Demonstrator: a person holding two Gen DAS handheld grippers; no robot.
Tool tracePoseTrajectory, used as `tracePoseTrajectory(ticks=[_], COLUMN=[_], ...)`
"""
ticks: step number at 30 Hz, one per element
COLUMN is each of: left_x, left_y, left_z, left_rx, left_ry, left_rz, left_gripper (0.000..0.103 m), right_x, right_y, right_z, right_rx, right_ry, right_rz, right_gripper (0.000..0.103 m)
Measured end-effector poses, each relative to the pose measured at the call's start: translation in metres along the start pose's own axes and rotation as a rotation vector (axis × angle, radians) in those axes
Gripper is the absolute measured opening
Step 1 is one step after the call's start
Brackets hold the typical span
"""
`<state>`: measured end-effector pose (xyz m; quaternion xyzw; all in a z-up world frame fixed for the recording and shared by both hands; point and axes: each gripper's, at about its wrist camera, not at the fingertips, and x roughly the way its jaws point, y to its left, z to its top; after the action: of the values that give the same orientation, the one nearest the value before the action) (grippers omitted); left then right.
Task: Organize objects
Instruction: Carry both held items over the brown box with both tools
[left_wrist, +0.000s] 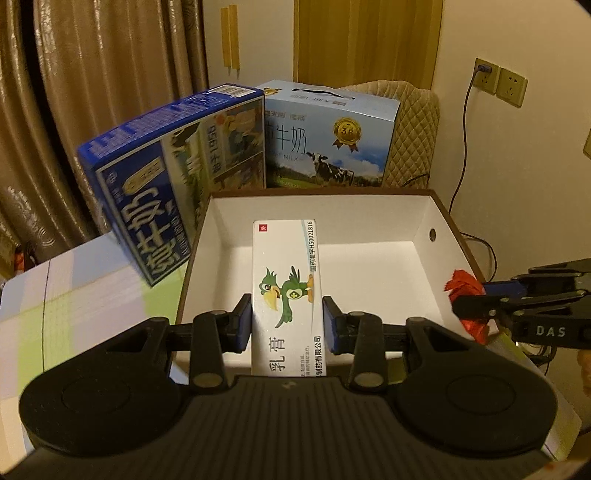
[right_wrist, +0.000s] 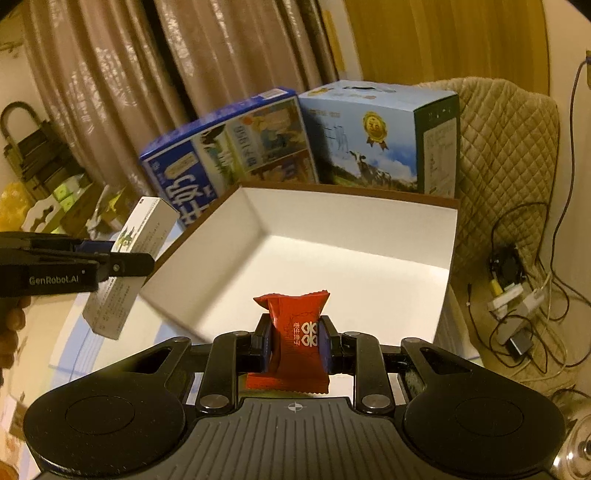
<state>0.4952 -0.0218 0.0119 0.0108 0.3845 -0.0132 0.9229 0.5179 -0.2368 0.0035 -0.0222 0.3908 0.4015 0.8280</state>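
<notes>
My left gripper (left_wrist: 287, 322) is shut on a white medicine box (left_wrist: 286, 280) printed with a green bird, held over the near edge of an open white storage box (left_wrist: 424, 218) with brown outer walls. My right gripper (right_wrist: 294, 341) is shut on a red candy packet (right_wrist: 293, 332), held above the near rim of the same storage box (right_wrist: 354, 218). The right gripper (left_wrist: 476, 291) with its red candy packet (left_wrist: 461, 284) shows at the right of the left wrist view. In the right wrist view the left gripper (right_wrist: 136, 258) and the medicine box (right_wrist: 129, 266) appear at the left. Nothing lies inside the storage box.
A dark blue milk carton (left_wrist: 162, 184) leans behind the storage box on the left; a light blue milk carton (left_wrist: 328, 140) with a cow picture stands beside it. A quilted chair (right_wrist: 506, 155), cables and chargers (right_wrist: 517, 295) lie to the right. Curtains hang behind.
</notes>
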Motion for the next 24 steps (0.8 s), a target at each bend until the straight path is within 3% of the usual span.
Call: tracePoseTrajectory(ticks=[13, 24], left_x=[0.090, 0.152], left_y=[0.006, 0.001], left_z=[0.033, 0.009], left_rx=[-0.009, -0.051], left_ry=[0.099, 0.265], left_rz=[-0.012, -0.052], left_gripper=[0.033, 0.033], right_x=[0.063, 0.107], right_y=[-0.029, -0.033], right_z=[0.019, 0.011], right_rx=[0.117, 0.128], right_ry=[0.067, 0.174], right_rz=[-0.033, -0.084], right_gripper=[0.022, 0.022])
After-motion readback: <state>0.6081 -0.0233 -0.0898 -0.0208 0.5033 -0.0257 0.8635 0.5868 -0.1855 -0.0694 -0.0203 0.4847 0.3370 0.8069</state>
